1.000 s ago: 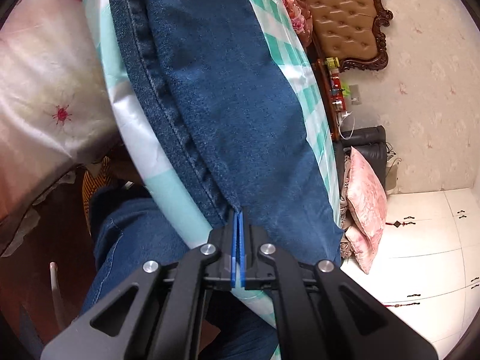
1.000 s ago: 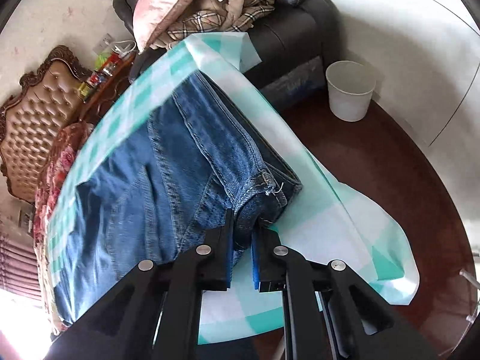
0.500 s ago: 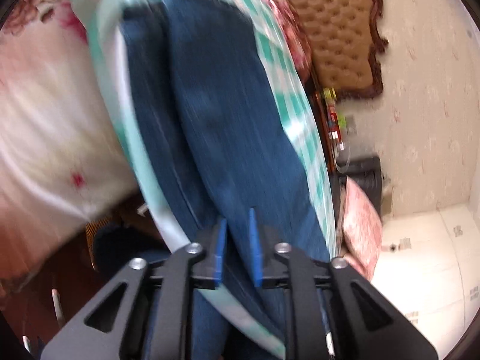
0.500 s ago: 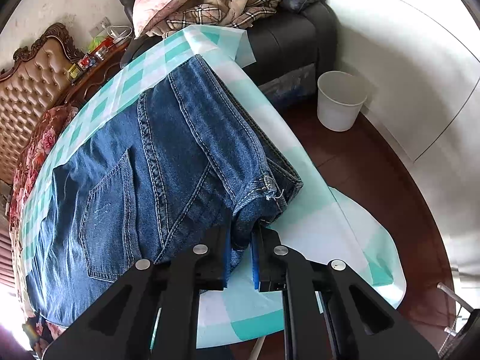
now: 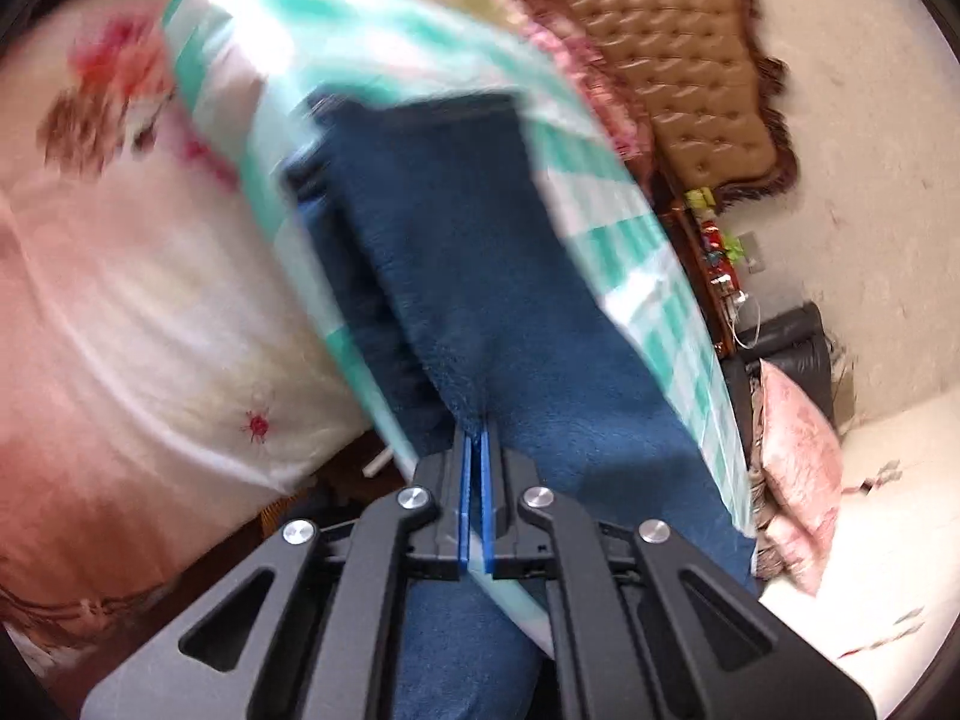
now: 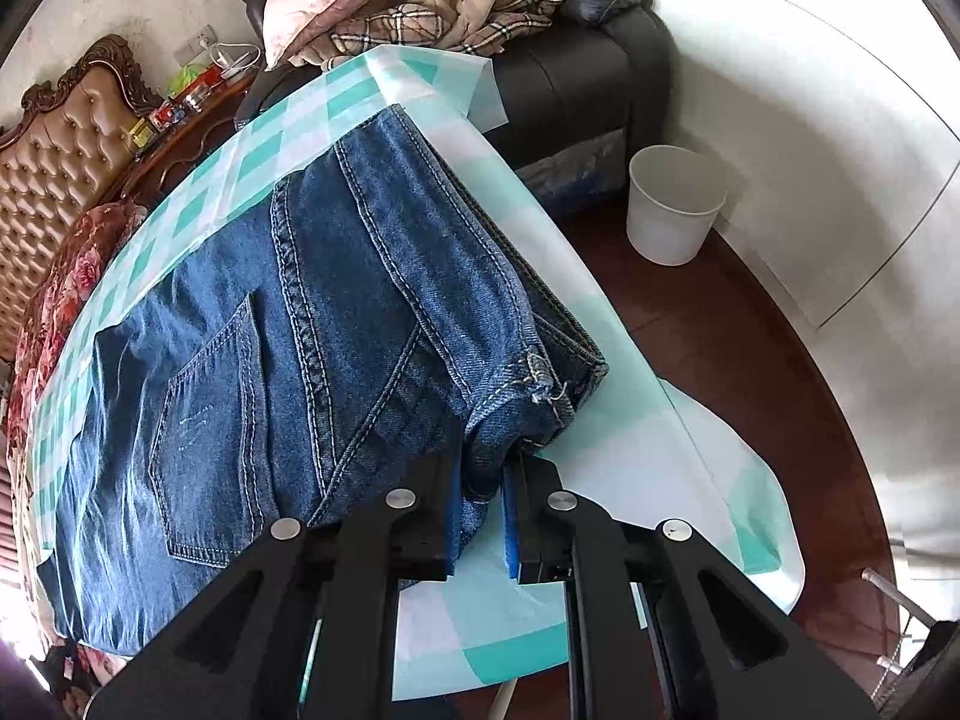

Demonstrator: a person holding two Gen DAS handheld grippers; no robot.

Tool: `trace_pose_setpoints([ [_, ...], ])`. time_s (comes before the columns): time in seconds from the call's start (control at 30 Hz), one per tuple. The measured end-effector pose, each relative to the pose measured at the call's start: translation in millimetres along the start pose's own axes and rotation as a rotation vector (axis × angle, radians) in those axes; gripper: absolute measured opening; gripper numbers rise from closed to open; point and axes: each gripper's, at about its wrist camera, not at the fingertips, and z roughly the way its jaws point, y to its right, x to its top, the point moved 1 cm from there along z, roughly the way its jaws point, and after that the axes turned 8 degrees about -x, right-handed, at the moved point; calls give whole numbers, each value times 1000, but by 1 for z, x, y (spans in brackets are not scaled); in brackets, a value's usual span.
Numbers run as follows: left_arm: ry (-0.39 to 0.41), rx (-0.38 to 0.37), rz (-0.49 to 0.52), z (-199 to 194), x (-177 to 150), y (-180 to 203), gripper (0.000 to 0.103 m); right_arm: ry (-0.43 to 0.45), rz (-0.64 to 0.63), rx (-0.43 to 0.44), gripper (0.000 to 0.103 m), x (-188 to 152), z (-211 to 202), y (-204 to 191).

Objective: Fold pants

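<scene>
Blue denim pants point(image 6: 336, 324) lie folded lengthwise on a table with a teal-and-white checked cloth point(image 6: 600, 444). The back pocket faces up. My right gripper point(image 6: 483, 480) is shut on the waistband corner of the pants near the table's front edge. In the blurred left wrist view the legs of the pants point(image 5: 480, 276) stretch away from me. My left gripper point(image 5: 478, 450) is shut on the near edge of the leg fabric.
A white bucket point(image 6: 675, 204) stands on the dark red floor right of the table. A black sofa point(image 6: 600, 66) with cushions and a plaid blanket is behind it. A tufted headboard point(image 5: 678, 60) and floral bedding point(image 5: 120, 300) flank the table.
My left gripper opened, slid along the pants legs and shut again on the fabric. My right gripper kept its hold on the waistband and rose, showing more of the pants.
</scene>
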Motion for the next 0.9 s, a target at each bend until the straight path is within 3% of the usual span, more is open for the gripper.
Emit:
trace_pose_setpoints([
  [0.03,16,-3,35,-7,0,12,2,1,1,3,10,-1,0,0],
  [0.1,1,13,4,-8,-2,13,2,3,4,1,10,-1,0,0],
  [0.2,-42,27,-55,7,0,-15,3,3,8,3,10,-1,1,0],
  [0.27,-64,-18,-150,12,2,-35,7,-2,4,12,10,0,1,2],
  [0.3,-44,-11,-150,4,3,-37,14,-8,5,19,10,1,0,3],
  [0.33,-12,2,-127,-4,6,-35,33,-10,3,24,10,1,-1,4],
  [0.4,49,34,-119,-18,13,-38,47,-15,1,33,10,3,-2,5],
  [0.47,89,47,-147,-27,30,-50,47,-22,-1,32,10,5,-1,5],
  [0.57,88,43,-138,-23,56,-56,42,-26,-24,19,10,7,-2,2],
  [0.63,49,54,-105,-15,72,-53,15,-32,-30,27,10,9,-3,3],
  [0.8,-21,99,20,-2,101,-26,9,-50,-57,46,9,11,-7,6],
  [0.9,-7,88,73,7,125,-6,9,-68,-23,87,9,9,-6,10],
])
